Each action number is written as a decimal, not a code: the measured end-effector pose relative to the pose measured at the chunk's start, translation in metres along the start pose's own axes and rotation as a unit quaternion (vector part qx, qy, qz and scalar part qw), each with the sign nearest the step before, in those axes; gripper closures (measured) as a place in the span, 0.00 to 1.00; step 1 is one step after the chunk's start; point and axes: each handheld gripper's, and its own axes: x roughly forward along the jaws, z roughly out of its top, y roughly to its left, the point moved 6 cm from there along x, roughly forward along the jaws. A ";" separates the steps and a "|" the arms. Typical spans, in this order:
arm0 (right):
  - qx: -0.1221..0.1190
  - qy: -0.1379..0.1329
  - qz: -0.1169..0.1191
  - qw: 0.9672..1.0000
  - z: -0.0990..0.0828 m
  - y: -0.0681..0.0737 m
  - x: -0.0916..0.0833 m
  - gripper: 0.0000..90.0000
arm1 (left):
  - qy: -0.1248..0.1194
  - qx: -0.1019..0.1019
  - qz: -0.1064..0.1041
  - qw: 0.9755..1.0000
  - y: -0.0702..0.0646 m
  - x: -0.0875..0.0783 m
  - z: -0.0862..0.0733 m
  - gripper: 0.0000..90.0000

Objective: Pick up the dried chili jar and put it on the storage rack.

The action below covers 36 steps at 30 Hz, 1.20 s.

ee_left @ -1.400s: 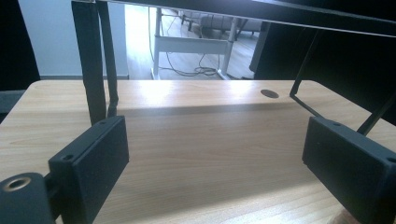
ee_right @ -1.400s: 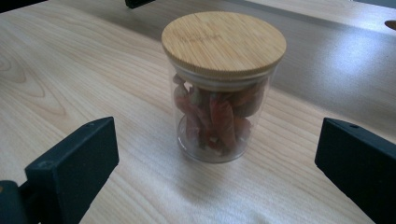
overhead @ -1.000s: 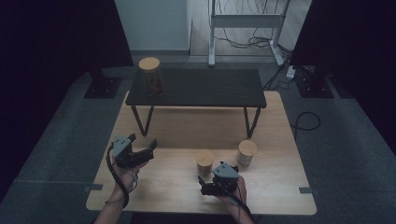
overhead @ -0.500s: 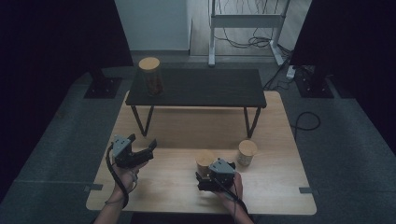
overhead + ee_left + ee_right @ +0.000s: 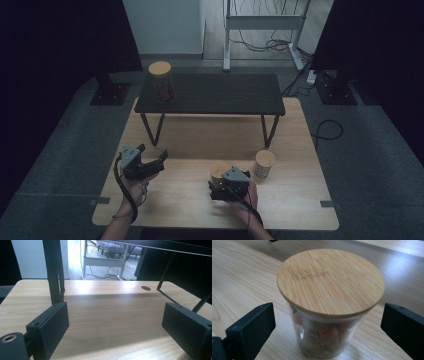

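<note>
Right gripper [image 5: 220,181] low at the near middle of the counter [image 5: 200,145], fingers [image 5: 252,325] wide apart on either side of a jar [image 5: 329,302]. No contact with the glass on either side. Jar upright on the counter, bamboo lid on, pinkish pieces inside.

Second jar [image 5: 264,163] just right of the first, standing apart from it. Third jar [image 5: 161,81] on the left end of the dark shelf [image 5: 225,92] at the back.

Left gripper [image 5: 150,162] held above the near left of the counter, fingers [image 5: 48,326] apart, bare wood between them, shelf legs ahead.
</note>
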 end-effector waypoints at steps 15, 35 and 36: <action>-0.005 0.003 0.000 1.000 0.005 0.000 0.014 0.00 | 0.005 0.000 0.001 1.000 0.001 0.002 -0.001 0.08; 0.001 0.023 0.003 1.000 0.010 -0.002 0.028 0.01 | 0.013 -0.002 0.002 1.000 0.003 0.005 -0.004 0.08; 0.002 0.023 0.002 1.000 0.010 -0.002 0.028 0.02 | 0.013 -0.001 0.002 1.000 0.003 0.005 -0.004 0.08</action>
